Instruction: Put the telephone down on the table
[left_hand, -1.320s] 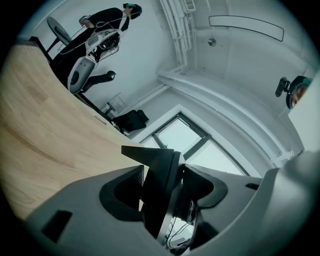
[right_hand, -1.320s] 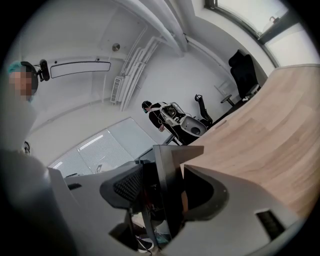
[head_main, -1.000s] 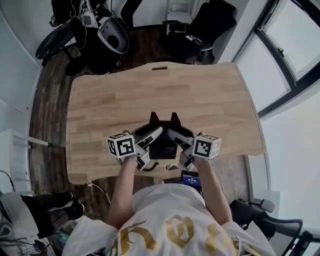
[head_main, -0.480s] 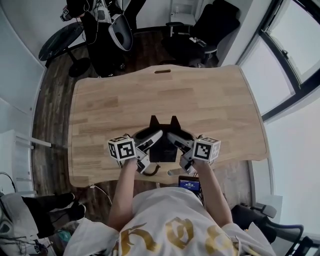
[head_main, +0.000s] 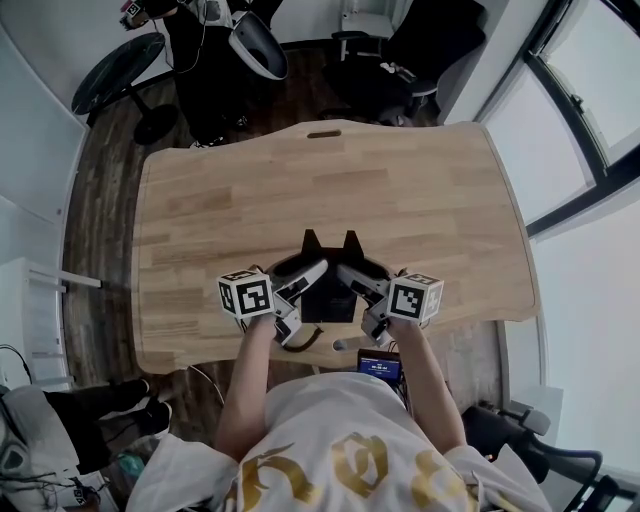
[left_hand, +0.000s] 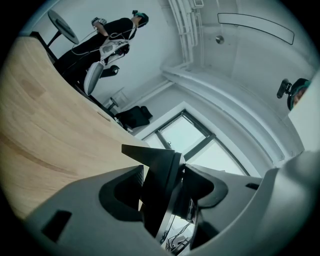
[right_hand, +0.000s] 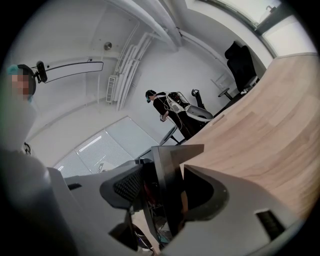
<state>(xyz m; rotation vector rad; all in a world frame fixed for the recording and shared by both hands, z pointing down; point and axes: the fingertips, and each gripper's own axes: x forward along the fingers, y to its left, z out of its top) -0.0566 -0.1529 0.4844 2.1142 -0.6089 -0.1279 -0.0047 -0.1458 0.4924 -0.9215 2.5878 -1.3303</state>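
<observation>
A flat black telephone (head_main: 328, 262) with two pointed tips at its far end is held over the near middle of the wooden table (head_main: 330, 190). My left gripper (head_main: 300, 278) is shut on its left edge. My right gripper (head_main: 358, 278) is shut on its right edge. In the left gripper view the telephone (left_hand: 155, 160) stands edge-on, pressed between the jaws of the left gripper (left_hand: 162, 175). The right gripper view shows the same: the right gripper (right_hand: 165, 175) clamps the dark slab of the telephone (right_hand: 172, 155). Whether the telephone touches the tabletop I cannot tell.
The table's far edge has a slot (head_main: 324, 133). Beyond it stand black office chairs (head_main: 420, 45) and a person in black (right_hand: 156, 107) with equipment. Windows (head_main: 590, 90) run along the right. A small lit screen (head_main: 380, 365) sits below the table's near edge.
Both grippers have sunk a little toward the table with the telephone. Both grips look unchanged.
</observation>
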